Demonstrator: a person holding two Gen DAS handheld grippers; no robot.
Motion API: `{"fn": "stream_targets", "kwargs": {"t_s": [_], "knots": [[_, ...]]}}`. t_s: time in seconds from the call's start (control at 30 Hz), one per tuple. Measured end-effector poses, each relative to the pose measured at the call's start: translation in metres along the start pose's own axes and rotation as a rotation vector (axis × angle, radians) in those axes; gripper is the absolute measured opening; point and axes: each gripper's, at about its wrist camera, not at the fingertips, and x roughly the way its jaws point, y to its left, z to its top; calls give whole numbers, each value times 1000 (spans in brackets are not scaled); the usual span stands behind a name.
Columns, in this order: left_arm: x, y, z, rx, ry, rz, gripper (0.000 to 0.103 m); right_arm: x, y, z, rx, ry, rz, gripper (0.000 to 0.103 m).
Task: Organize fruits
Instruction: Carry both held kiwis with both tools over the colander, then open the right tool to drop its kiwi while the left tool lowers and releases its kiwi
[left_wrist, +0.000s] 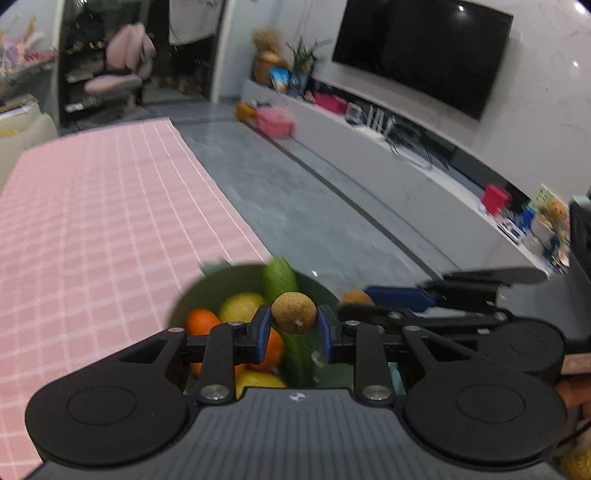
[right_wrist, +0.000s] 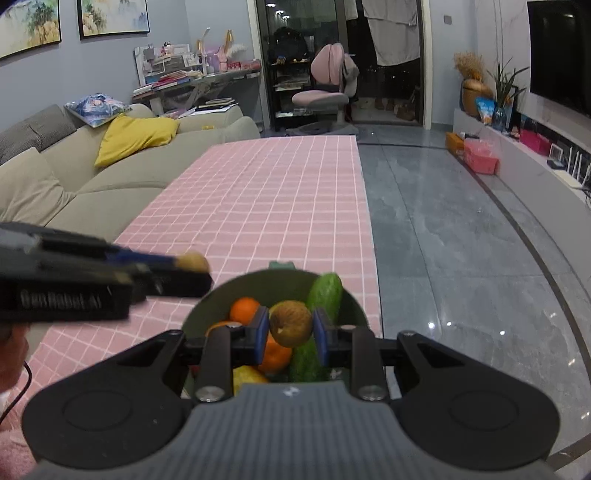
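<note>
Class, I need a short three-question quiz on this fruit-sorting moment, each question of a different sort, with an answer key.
1. True or false: each gripper is shut on a small brown fruit.
2. Multiple choice: what lies under both grippers? A) a pink chair B) a green bowl of fruit C) a red box
3. Name the long green item leaning in the bowl.

Key
1. True: the left gripper holds a brown fruit, and the right gripper holds another brown fruit.
2. B, the green bowl, which stands at the edge of the pink checked tablecloth.
3. A cucumber, beside oranges.
</note>
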Motion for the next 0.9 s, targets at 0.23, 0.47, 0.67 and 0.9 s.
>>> {"fn": "stream_targets", "kwargs": {"t_s": [0.23,0.47,0.67,0.9], "knots": [[24,-1,-15,-52,116,-18,30,28,-18,-4,-113,126,54,22],[46,7,-26,-154,222,-26,30,73,-31,6,-256,294,146,22],[55,9,-31,-169,275,-17,30,105,-18,9,-393,419,200,22],[58,16,-29,-201,292,-21,30,126,-14,2,-503,525,192,22]]}}
